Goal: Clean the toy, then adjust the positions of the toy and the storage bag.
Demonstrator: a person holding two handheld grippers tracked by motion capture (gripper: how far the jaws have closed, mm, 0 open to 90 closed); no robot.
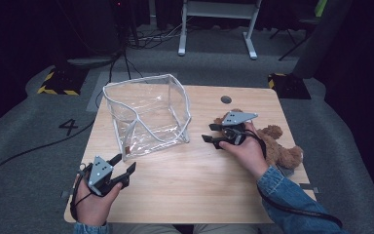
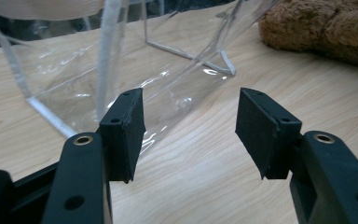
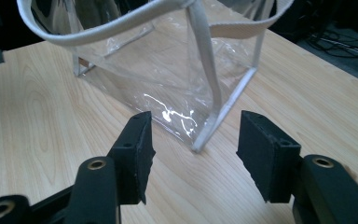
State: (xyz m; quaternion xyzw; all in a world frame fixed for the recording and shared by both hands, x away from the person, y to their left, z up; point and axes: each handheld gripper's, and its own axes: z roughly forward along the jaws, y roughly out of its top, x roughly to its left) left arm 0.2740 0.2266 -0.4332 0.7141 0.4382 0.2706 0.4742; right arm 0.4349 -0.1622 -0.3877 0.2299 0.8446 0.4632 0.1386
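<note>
A clear plastic bag [image 1: 146, 114] with white edging and handles stands open on the wooden table [image 1: 195, 180], left of centre. A brown teddy bear [image 1: 277, 146] lies at the right side. My right gripper [image 1: 208, 132] hovers in front of the bear and points left at the bag; its jaws are open with nothing between them, and the bag's corner [image 3: 205, 135] is just ahead of the gripper [image 3: 193, 140]. My left gripper [image 1: 124, 162] is near the front left edge, open and empty [image 2: 191, 121], aimed at the bag [image 2: 74, 79], with the bear [image 2: 321, 28] beyond.
A round cable hole [image 1: 226, 99] sits near the table's far edge. On the grey floor behind are a white desk frame [image 1: 219, 24], loose cables, two yellow-and-black striped blocks [image 1: 58, 80] and a painted 4 [image 1: 68, 126].
</note>
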